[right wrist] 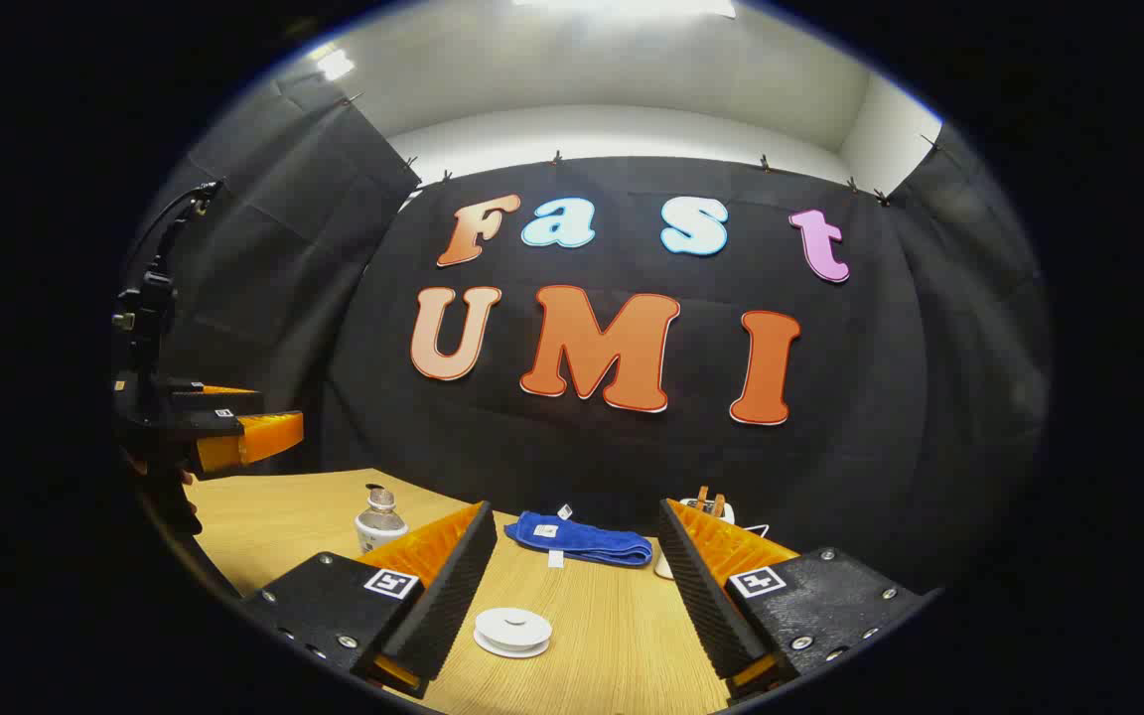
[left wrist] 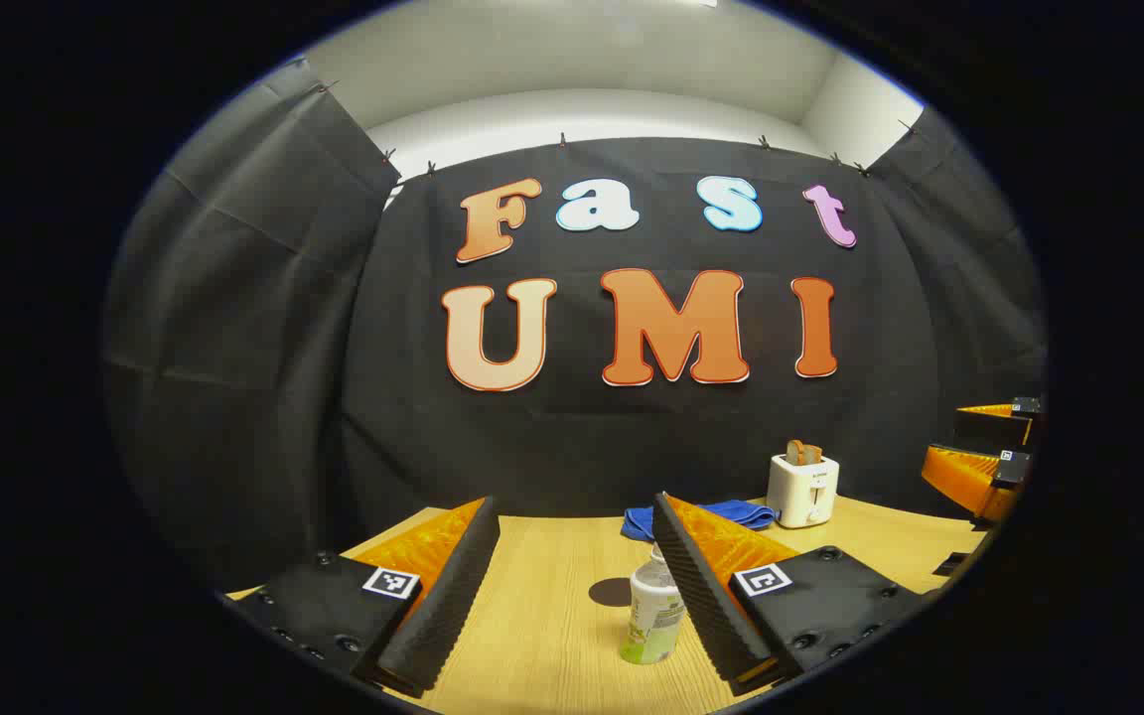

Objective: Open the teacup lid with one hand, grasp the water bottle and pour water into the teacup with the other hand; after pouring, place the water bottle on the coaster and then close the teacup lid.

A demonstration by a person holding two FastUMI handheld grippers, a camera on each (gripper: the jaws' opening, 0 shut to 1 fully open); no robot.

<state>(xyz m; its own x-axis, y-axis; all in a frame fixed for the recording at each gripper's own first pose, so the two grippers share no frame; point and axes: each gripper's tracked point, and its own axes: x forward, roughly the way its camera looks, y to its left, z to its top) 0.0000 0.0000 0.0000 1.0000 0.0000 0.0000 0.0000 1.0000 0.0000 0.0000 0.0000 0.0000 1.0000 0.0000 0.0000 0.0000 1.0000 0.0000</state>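
Right now both grippers hang above a pale wooden table (left wrist: 552,616) with fine straight grain, and each is spread wide with nothing between its fingers.

Seen from the left gripper view, the left gripper (left wrist: 577,586) shows two wedge-shaped fingers faced with ribbed foam pads (left wrist: 453,596). The water bottle (left wrist: 653,618) stands upright on the table between them, close against the right-hand finger yet not pinched. It is a small rounded plastic bottle with a clear neck and a pale label wrapped round its body. A dark round coaster (left wrist: 612,592) lies flat just behind it. Farther back sits a crumpled blue cloth (left wrist: 701,516), soft and folded, and beside it a boxy white toaster (left wrist: 802,489) with rounded corners and slices of bread poking out of its top. The right gripper (left wrist: 989,452) shows at the far right edge, well apart.

From the right gripper view, the right gripper (right wrist: 577,586) is likewise released. Between its fingers, nearer the left one, rests a smooth white round lid with a raised centre, the teacup lid (right wrist: 512,630); whether a cup lies under it I cannot tell. The bottle (right wrist: 379,518) stands beyond the left finger, the blue cloth (right wrist: 582,538) stretches long and flat ahead, and the left gripper (right wrist: 234,432) floats at the left edge.
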